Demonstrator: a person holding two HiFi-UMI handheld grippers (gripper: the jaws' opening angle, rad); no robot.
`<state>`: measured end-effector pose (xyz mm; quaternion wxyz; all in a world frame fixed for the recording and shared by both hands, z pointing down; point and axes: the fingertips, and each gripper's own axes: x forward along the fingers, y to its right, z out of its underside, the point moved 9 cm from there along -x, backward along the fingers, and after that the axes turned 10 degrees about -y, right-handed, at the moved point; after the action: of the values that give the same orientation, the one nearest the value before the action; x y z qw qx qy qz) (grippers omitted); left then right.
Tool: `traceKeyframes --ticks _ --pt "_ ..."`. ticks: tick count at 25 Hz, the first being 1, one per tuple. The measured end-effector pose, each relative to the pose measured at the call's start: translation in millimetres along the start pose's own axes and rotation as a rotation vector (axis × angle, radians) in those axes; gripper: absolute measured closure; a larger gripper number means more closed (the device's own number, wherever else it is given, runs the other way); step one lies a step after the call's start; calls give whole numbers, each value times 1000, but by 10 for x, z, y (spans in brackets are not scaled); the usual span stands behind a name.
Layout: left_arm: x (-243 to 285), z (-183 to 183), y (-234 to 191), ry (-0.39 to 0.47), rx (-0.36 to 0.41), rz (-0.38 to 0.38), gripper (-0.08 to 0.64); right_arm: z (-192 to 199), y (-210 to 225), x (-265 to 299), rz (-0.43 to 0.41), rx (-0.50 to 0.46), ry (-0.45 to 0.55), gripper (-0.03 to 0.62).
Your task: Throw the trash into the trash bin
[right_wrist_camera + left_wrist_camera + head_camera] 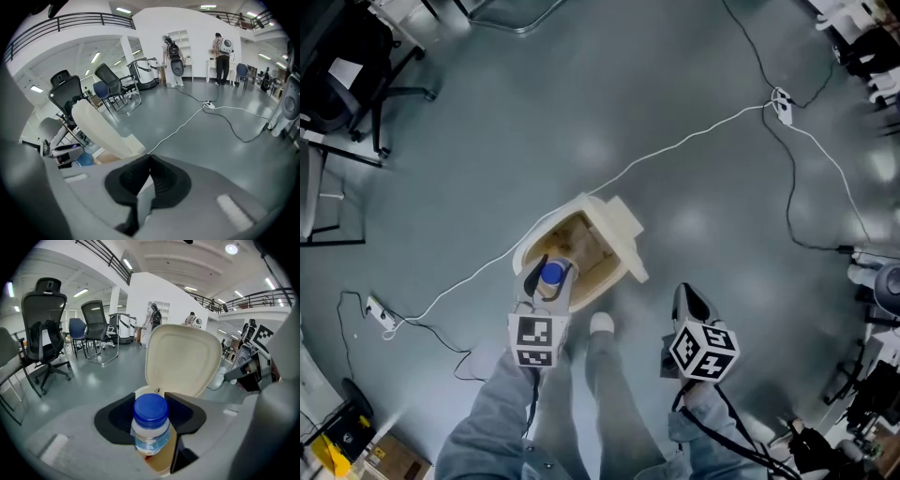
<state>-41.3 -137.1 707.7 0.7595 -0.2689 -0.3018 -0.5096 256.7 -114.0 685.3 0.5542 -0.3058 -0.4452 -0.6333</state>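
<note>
- Bottle (150, 432) sits nearest, standing between the jaws of the left claw (150, 397). The jaws are partway closed and press on it just below its blue cap (151, 409), so the claw has it held.
- Handling, as a guess: it is a small clear plastic bottle, seemingly near empty, so probably light. The walls are smooth and may dent or slip under a squeeze. The ring under the cap is the stiffest part, and the present hold there looks like the safest place to grip.
- Right claw (149, 161) has its jaws closed together with nothing between them, and it hangs to the side of the left one.
- Directly under the held bottle is the brown inside of the trash bin (530, 246), so letting go should drop it straight in.
- Just beyond the left claw's tips the bin's cream lid (183, 357) stands flipped up, clear of the opening.
- Farther past the lid, grey floor (694, 84) runs out with a white cable (675, 145) across it.
- Office chairs (44, 329) stand well off to the left claw's left.
</note>
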Motion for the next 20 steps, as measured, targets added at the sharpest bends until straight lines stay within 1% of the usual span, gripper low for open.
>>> traceKeyframes --ticks 5,7,10,11,12,13,16,20 --pt "147 147 -39 -29 -54 -16 354 -66 -41 141 -7 -27 -25 589" --pt "182 167 -47 -41 -68 -5 354 -97 -47 160 -3 -30 -30 589" --pt "302 207 -49 -101 -74 24 354 -152 -58 186 1 -31 -27 589" --pt "347 222 -47 -120 -72 34 347 -167 -70 195 2 -34 -26 589" --pt "386 232 -46 -132 -69 44 277 -180 -85 206 5 -39 -26 589" --pt "417 239 -47 -140 -63 51 247 -189 -102 217 7 -44 -26 589" --pt "446 242 -59 -144 -59 58 247 -185 -147 258 5 -44 -28 589" --pt "397 220 -104 -122 -65 59 249 -162 -201 290 0 -36 -36 589"
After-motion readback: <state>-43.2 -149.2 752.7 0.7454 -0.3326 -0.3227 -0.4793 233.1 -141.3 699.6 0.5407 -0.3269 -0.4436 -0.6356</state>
